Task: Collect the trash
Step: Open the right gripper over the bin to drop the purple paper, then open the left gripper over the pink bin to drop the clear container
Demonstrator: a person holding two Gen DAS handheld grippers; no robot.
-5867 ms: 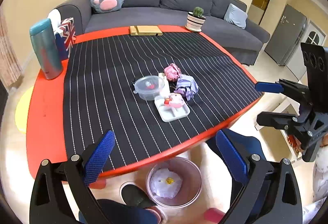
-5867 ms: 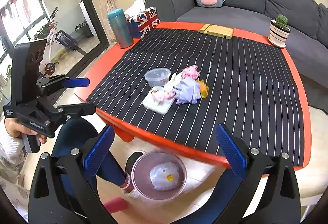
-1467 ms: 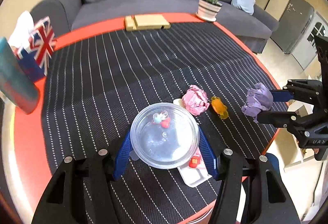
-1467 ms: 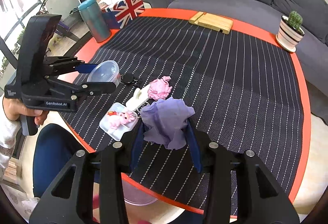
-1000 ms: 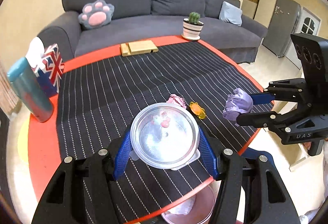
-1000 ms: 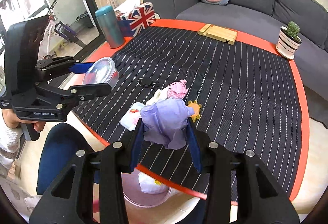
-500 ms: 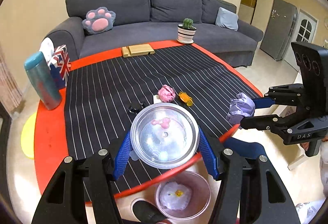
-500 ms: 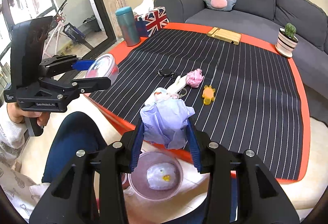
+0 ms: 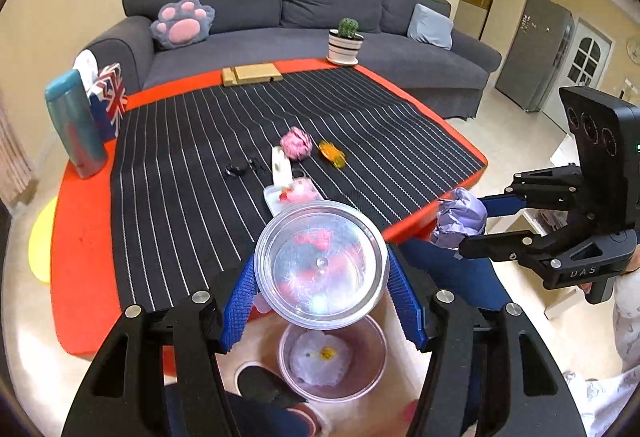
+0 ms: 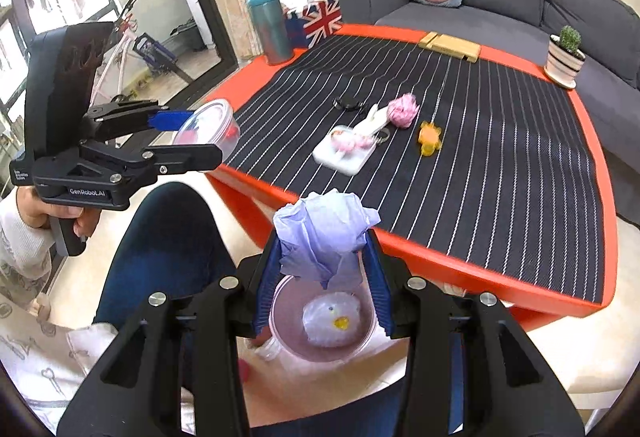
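Observation:
My left gripper [image 9: 322, 289] is shut on a clear round plastic container [image 9: 321, 264] with small red and pink bits inside, held off the table's near edge above the bin. From the right wrist view that container [image 10: 208, 129] hangs left of the table. My right gripper [image 10: 324, 269] is shut on a crumpled purple paper ball [image 10: 324, 237], right over the pink waste bin [image 10: 362, 347] on the floor. The bin [image 9: 360, 377] holds a white wad with a yellow spot. On the striped mat lie a pink paper ball [image 9: 296, 143], an orange wrapper [image 9: 332, 154] and a white tray [image 10: 346, 151].
The red table [image 9: 84, 277] carries a teal flask [image 9: 76, 123], a flag-print tissue box [image 9: 108, 101], a wooden block [image 9: 252, 74] and a potted cactus [image 9: 346, 41]. A grey sofa [image 9: 320, 17] stands behind. The person's leg [image 10: 168, 237] and shoe [image 9: 264, 385] are beside the bin.
Both grippers have drawn back from over the mat past the table's near edge with their loads. The container and the purple ball now hang over the floor bin.

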